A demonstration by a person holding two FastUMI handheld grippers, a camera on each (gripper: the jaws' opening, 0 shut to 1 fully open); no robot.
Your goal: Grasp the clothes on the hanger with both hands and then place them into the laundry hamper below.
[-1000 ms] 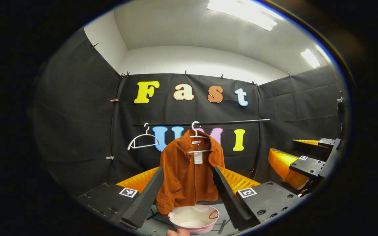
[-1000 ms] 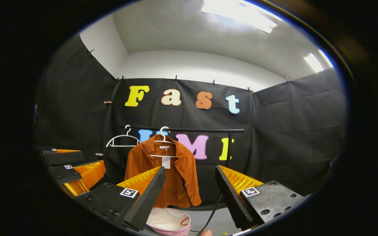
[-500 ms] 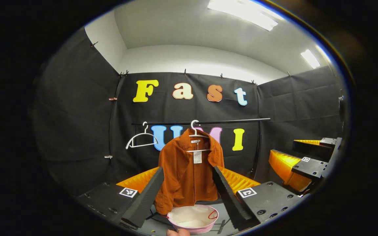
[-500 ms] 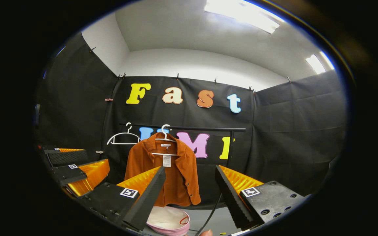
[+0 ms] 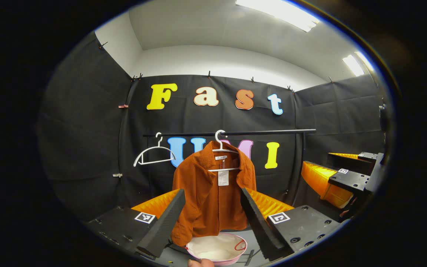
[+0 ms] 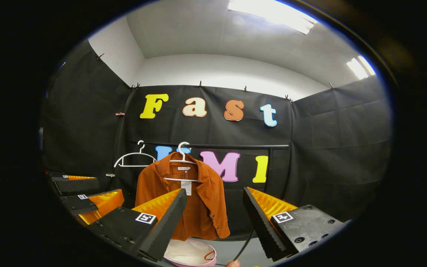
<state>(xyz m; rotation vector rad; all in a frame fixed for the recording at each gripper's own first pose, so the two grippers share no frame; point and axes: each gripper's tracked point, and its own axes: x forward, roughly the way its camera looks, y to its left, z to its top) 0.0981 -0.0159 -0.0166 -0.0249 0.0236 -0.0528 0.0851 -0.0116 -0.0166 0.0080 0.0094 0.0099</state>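
Jacket (image 5: 213,196) in rust colour hangs on a white hanger (image 5: 222,150) from the black rail (image 5: 235,132), above the pink hamper (image 5: 217,250). My left gripper (image 5: 213,222) and right gripper (image 6: 215,222) are both spread apart, away from the jacket, holding nothing.

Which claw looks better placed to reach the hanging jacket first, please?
Probably the left claw: the orange jacket hangs squarely between its open fingers. From the right claw, also open, the jacket sits off to the left.
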